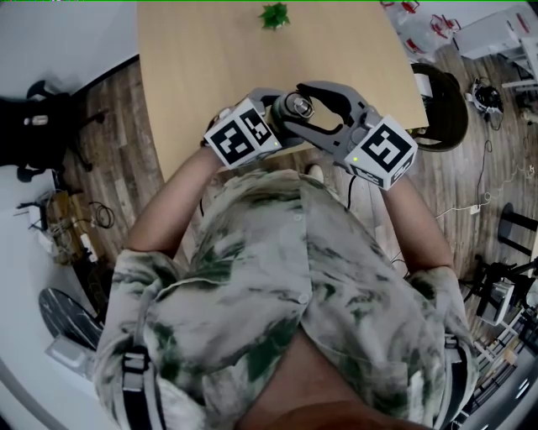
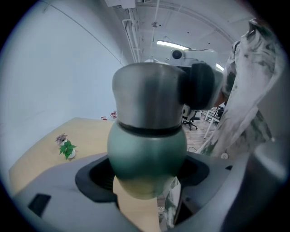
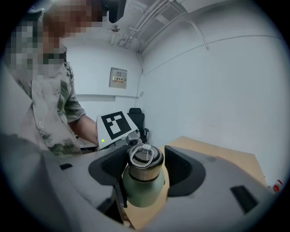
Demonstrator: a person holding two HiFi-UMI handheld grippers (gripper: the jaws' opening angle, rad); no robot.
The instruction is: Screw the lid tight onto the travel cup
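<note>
From the head we're looking steeply down past the shirt (image 1: 277, 285) to the table (image 1: 193, 76) edge. Left gripper view sits hard against the travel cup (image 2: 147, 136), facing the table; right gripper view looks over its lid (image 3: 145, 159) toward the person (image 3: 50, 108). All share the cup.

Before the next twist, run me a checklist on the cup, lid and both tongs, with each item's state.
1. Left tongs clamp the cup: ok.
2. Right tongs straddle the lid: ok.
3. Right pads pressing on the lid: cannot tell.
4. Lid sits square on the cup: ok.
5. Lid fully tight: cannot tell.
6. Plant well clear of both tongs: ok.
</note>
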